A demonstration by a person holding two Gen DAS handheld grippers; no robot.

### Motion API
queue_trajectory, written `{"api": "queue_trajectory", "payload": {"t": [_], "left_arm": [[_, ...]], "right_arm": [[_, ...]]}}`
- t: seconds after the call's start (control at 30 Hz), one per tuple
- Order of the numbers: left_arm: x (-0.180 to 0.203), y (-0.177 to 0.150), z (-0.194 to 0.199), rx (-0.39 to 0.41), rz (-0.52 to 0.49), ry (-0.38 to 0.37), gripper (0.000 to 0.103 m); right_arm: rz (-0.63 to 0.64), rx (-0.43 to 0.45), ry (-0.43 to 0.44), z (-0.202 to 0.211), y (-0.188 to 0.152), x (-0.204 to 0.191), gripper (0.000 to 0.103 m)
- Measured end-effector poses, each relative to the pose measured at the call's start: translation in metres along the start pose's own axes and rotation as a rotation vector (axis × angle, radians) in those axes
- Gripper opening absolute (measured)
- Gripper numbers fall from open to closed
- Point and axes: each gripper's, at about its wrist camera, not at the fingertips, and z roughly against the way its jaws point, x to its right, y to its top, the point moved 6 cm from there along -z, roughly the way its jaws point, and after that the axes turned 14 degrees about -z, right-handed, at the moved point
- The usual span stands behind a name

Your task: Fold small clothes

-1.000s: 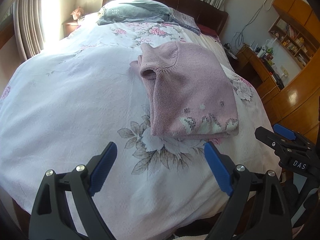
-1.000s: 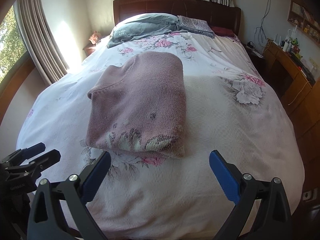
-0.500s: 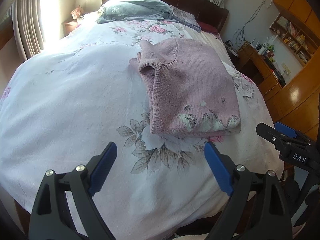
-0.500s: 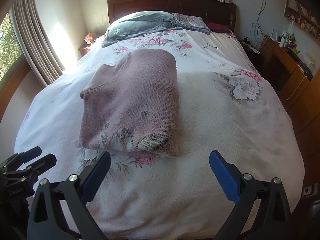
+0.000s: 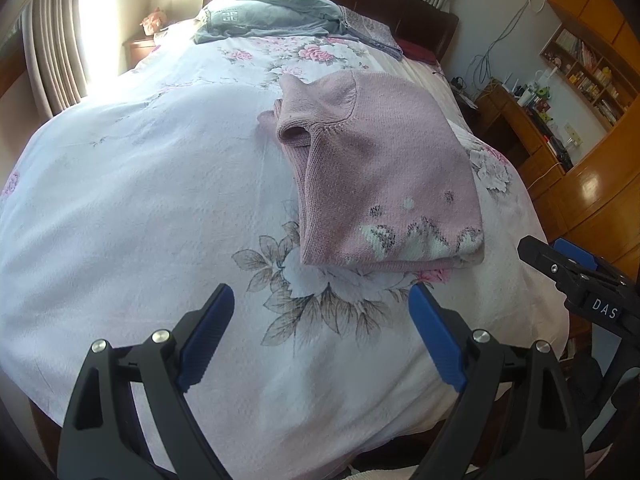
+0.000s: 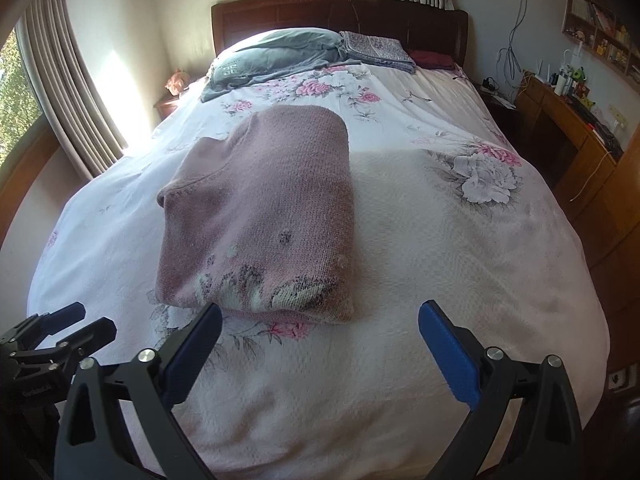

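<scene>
A: Where does the pink knitted sweater [image 5: 384, 176] sit?

B: Folded into a compact rectangle on the floral bedspread [image 5: 140, 200], a little toward the foot of the bed, patterned hem facing the cameras. One sleeve opening pokes out at its far left corner.

A: And the grippers?

B: The left gripper [image 5: 320, 336] hangs near the sweater's hem with its blue fingers [image 5: 204, 336] spread wide — nothing between them. The right gripper [image 6: 320, 352] is the same: fingers [image 6: 448, 356] fully apart, empty, just short of the folded edge.

A: What might spoil things from here?

B: The stack looks thick and soft. If only the top layer is pinched, the fold would peel open. A drag along the bedspread could also bunch the cover and skew the rectangle. The underside layers are hidden, so the fold may be looser than it looks.
</scene>
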Motion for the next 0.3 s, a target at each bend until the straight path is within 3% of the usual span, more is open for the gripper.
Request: {"api": "queue_trajectory", "payload": {"t": [0.3], "left_arm": [[-0.0009, 0.0014, 0.0001, 0.002, 0.002, -0.004, 0.088]], "right_arm": [[0.003, -0.013, -0.017, -0.0019, 0.0005, 0.0021, 0.099]]}}
